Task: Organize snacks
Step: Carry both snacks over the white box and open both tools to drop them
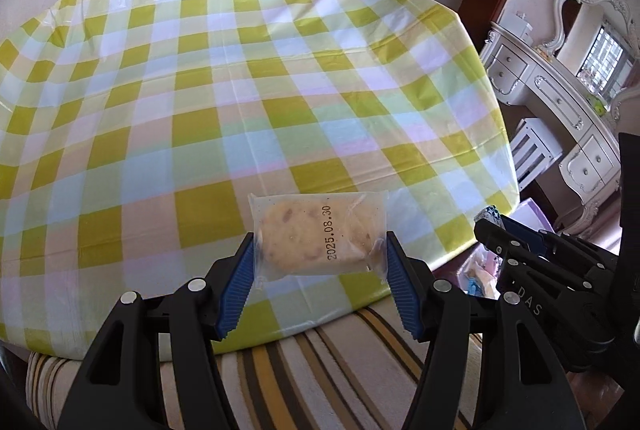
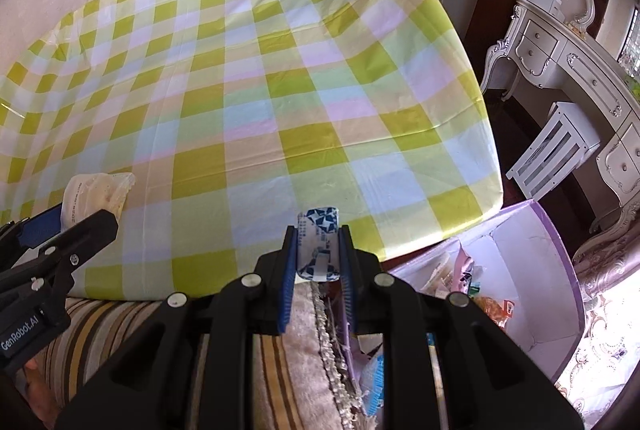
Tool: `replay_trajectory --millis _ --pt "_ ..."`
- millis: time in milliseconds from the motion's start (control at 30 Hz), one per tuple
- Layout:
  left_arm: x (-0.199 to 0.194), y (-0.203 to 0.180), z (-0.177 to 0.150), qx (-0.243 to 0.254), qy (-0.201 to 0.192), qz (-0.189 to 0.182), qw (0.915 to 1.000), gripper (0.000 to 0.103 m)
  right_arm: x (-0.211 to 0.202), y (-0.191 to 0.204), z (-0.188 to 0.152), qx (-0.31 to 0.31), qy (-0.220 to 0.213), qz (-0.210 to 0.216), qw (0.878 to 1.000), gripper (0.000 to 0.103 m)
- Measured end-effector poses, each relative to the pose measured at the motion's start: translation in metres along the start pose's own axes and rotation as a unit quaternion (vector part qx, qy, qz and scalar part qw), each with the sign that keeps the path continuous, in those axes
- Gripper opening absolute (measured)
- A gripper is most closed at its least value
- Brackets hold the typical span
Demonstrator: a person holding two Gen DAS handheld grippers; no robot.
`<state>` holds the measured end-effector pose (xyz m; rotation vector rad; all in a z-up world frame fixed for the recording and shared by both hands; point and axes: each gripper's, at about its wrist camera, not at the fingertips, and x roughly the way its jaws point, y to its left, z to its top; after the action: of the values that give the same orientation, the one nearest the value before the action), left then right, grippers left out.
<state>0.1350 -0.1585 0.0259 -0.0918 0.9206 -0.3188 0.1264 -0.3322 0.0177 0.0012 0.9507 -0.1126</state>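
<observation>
Your left claw (image 1: 320,258) grips the clear cookie packet (image 1: 318,232) by its two side edges, above the near edge of the table (image 1: 200,110); lower it flat. Your right claw (image 2: 318,250) pinches the blue-white candy (image 2: 319,246) above the same edge; place it beside, not touching.

Left gripper (image 1: 320,254) is clamping a clear-wrapped biscuit packet (image 1: 318,236) between its blue pads, held level. Right gripper (image 2: 319,250), just beside it, is pinching a blue-white candy wrapper (image 2: 319,246), fingers nearly closed.
</observation>
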Motion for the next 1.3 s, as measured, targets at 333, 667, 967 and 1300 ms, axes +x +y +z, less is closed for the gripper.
replay_trajectory --millis 333,667,967,1300 --pt "-0.003 -0.064 -0.024 0.029 0.036 -0.082 0.9956 0.060 -0.023 -0.058 -0.035 0.035 0.011 -0.040 0.999 0.020" --pt "0.001 -0.121 -0.044 0.080 0.064 -0.125 0.9869 0.060 -0.039 -0.119 -0.070 0.083 0.017 -0.074 0.994 0.020" --pt "0.009 -0.156 -0.055 0.109 0.086 -0.148 0.9791 0.060 -0.044 -0.155 -0.088 0.118 0.023 -0.102 0.988 0.020" --pt "0.026 -0.168 -0.057 0.107 0.112 -0.157 0.9754 0.060 -0.037 -0.180 -0.096 0.140 0.037 -0.125 0.982 0.020"
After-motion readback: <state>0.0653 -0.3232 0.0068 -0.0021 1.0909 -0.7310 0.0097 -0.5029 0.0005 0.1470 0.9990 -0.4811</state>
